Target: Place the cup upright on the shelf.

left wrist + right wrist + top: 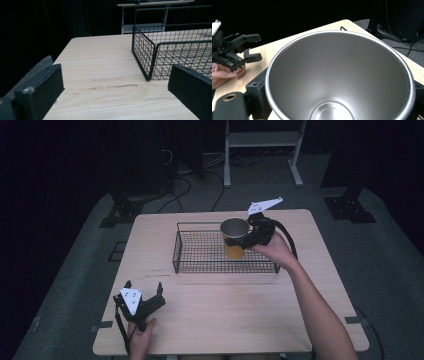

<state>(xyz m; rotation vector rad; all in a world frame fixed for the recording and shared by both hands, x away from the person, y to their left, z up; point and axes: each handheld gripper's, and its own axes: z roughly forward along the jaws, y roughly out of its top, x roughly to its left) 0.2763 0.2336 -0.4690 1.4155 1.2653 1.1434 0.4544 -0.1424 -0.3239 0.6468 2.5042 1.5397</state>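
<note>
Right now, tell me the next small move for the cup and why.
Probably lower it. The right gripper holds the upright cup inside the wire basket, apparently just above the mesh floor. Then open the jaws. The left gripper rests open on the table.

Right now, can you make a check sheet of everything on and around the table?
Surface: pale wooden table, faint scuff marks near the basket's corner.
Job's things: metal cup with orange outside, upright, empty inside; black wire basket mid-table, cup held over its right part.
Clutter: nothing seen.
Grippers: right gripper shut on the cup; left gripper open, holding nothing, near the table's front left corner.
Cables: black cable loops from the right gripper; more cables on the floor behind.
Surroundings: dark room, grey floor, white shelf frame behind the table.
</note>
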